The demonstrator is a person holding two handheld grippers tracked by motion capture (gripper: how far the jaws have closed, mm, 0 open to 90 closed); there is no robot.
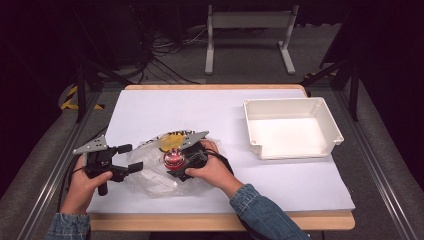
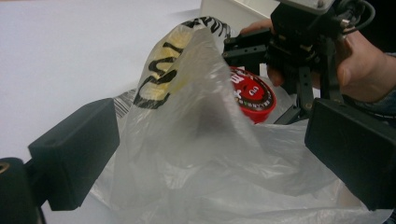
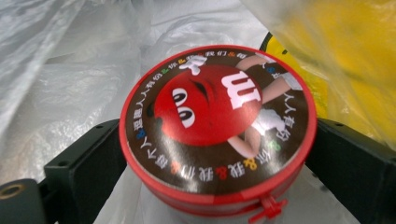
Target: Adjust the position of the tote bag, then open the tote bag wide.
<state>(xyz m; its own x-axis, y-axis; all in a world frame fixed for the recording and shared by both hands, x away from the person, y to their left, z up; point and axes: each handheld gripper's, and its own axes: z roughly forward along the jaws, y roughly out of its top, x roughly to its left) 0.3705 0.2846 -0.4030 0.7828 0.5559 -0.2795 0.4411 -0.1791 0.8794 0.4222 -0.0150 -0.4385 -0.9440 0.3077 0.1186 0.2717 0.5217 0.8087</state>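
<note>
We are clamping the red-lidded candy tin in our right gripper, amid the clear plastic bag. Our left gripper is standing wide open, bag film loose between its jaws. Risk: film is snagging the tin, dragging the bag along.

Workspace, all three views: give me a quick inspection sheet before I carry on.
Surface: white sheet over a wooden table.
Job's things: round red-lidded candy tin amid a crumpled clear plastic bag with yellow and black print.
Clutter: empty white plastic tray, apart at the right.
Grippers: right tool closed on the tin's sides; left tool open, bag film between its jaws, pads not pressing.
Cables: black cable trailing from the left tool; loose cables on the floor beyond the table.
Surroundings: dark room, white metal stand behind the table.
</note>
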